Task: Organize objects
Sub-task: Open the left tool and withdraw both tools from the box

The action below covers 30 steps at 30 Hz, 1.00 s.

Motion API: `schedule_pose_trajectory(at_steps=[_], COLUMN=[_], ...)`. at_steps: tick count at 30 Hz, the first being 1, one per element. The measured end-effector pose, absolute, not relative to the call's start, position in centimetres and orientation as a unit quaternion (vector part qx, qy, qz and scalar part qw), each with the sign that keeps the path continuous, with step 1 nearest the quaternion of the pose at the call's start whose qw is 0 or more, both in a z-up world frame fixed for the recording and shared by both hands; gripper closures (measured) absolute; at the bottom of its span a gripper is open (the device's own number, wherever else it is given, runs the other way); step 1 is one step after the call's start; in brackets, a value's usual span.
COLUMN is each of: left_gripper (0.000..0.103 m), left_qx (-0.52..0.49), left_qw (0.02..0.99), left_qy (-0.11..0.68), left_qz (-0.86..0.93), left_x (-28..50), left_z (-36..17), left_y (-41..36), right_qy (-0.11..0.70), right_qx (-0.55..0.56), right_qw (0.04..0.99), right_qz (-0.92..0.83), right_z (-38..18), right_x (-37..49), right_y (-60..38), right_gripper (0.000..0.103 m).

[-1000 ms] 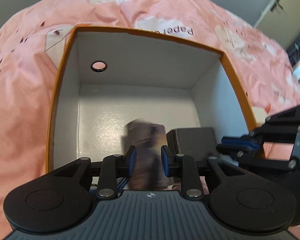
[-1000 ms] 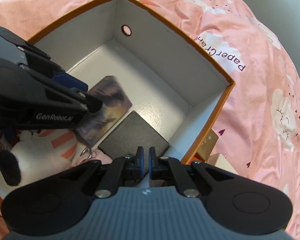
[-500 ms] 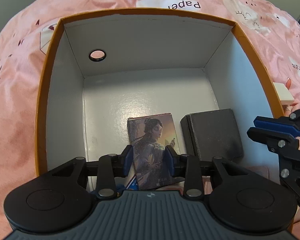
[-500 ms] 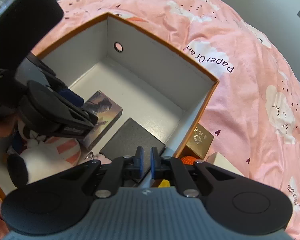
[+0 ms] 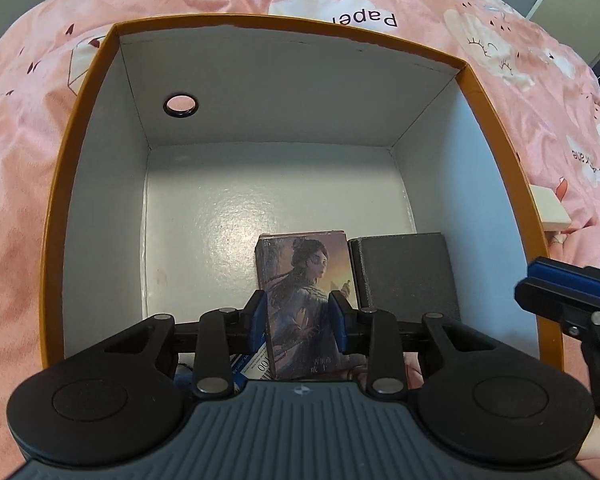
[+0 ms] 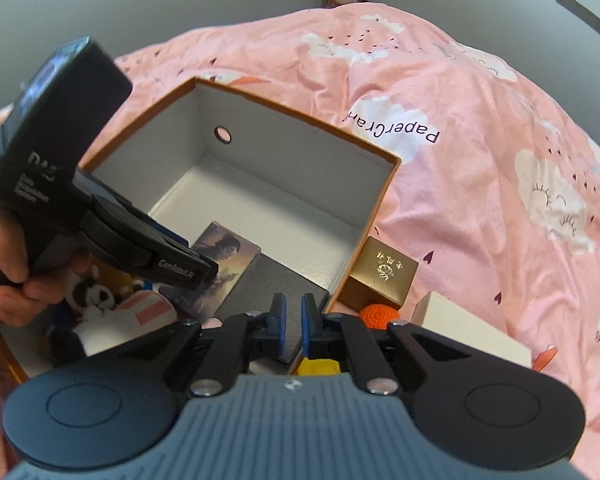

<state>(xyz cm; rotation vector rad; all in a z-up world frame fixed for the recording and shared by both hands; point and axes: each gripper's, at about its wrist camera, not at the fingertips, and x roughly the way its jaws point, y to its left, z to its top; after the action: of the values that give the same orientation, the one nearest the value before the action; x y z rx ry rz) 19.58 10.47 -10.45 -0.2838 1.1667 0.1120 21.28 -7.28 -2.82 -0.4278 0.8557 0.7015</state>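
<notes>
An orange carton [image 5: 80,160] with white inner walls sits open on a pink bedspread. On its floor a small box with a painted figure [image 5: 304,264] lies flat beside a black box [image 5: 404,272]. My left gripper [image 5: 298,308] hangs just above the near end of the figure box [image 6: 228,248]. Its jaws straddle the box and are closing, but the pads do not press on it. My right gripper [image 6: 294,308] is shut with only a narrow slit and nothing in it. It sits over the carton's near right wall [image 6: 364,248], above the black box [image 6: 268,284].
A plush toy [image 6: 100,300] lies in the carton's near left part. Outside the right wall sit a gold box [image 6: 384,276], an orange crochet ball [image 6: 378,314], a white box [image 6: 468,324] and something yellow [image 6: 320,366]. A hand [image 6: 8,272] holds the left gripper.
The left gripper has let go of the figure box, which now lies flat by the black box. The right gripper has drawn back and up toward the carton's right wall.
</notes>
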Motion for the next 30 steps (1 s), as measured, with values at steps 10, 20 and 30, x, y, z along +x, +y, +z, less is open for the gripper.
schedule_pose_trajectory(at_steps=[10, 20, 30], left_gripper=[0.066, 0.064, 0.042], left_qx=[-0.036, 0.125, 0.259], left_qw=[0.901, 0.868, 0.766], left_qy=[0.430, 0.441, 0.543], left_qz=[-0.043, -0.193, -0.228], left_x=[17.0, 18.5, 21.9], left_z=[-3.7, -3.4, -8.6], left_y=[6.1, -3.9, -10.2], right_qy=[0.381, 0.394, 0.421], right_qx=[-0.074, 0.046, 0.086], right_qw=[0.877, 0.901, 0.891], right_qz=[0.285, 0.173, 0.148], right_z=[-0.6, -5.9, -10.7], right_x=[21.3, 20.7, 21.4], right_y=[-13.3, -20.7, -22.6], right_gripper=[0.086, 0.083, 0.068])
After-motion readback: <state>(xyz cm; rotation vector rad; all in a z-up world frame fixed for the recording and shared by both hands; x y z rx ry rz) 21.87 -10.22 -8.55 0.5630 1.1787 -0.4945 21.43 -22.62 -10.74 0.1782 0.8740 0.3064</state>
